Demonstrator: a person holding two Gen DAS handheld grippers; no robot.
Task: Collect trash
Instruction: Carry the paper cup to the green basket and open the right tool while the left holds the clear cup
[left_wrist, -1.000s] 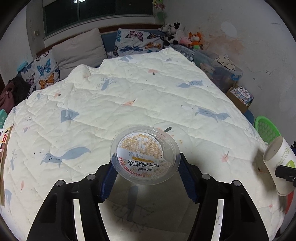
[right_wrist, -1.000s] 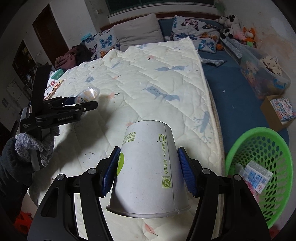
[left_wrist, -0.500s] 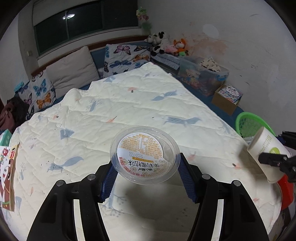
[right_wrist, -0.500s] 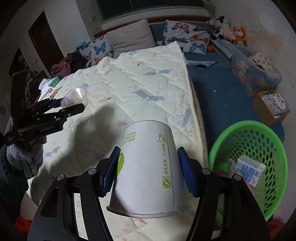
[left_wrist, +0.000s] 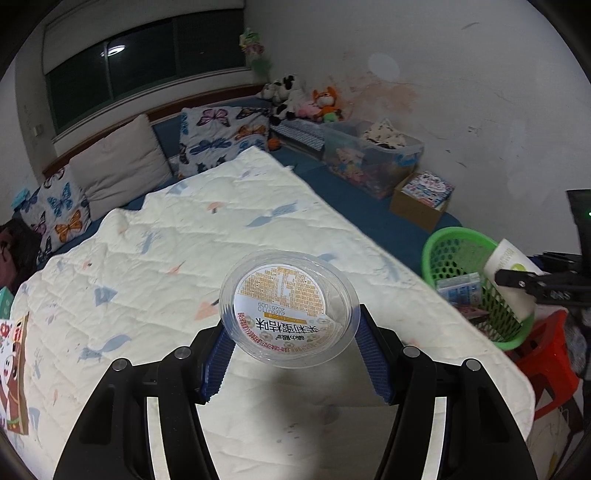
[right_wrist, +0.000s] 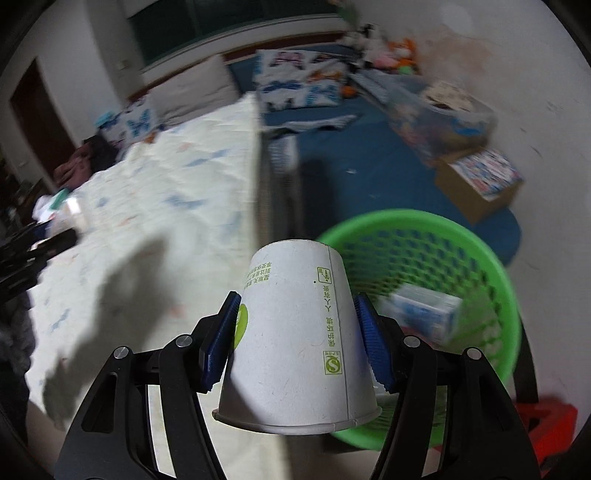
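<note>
My left gripper (left_wrist: 291, 354) is shut on a clear plastic tub (left_wrist: 289, 308) with a printed label, its blue pads (left_wrist: 218, 360) pressing both sides, held above the white quilt (left_wrist: 192, 243). My right gripper (right_wrist: 297, 341) is shut on an upside-down white paper cup (right_wrist: 295, 339) with green print, beside the rim of a green mesh basket (right_wrist: 487, 266). In the left wrist view the paper cup (left_wrist: 511, 275) and right gripper (left_wrist: 532, 286) hang over the green basket (left_wrist: 447, 243) at the right. A small carton (right_wrist: 424, 310) lies inside the basket.
The basket rests on a red stool (left_wrist: 546, 354) off the bed's corner. A cardboard box (left_wrist: 421, 199) and a clear storage bin (left_wrist: 369, 155) stand along the wall on blue floor. Pillows (left_wrist: 118, 166) line the headboard. A picture book (left_wrist: 14, 369) lies at the left.
Both grippers have swung right toward the green basket with their loads. The right wrist view is now blurred and the basket fills more of it.
</note>
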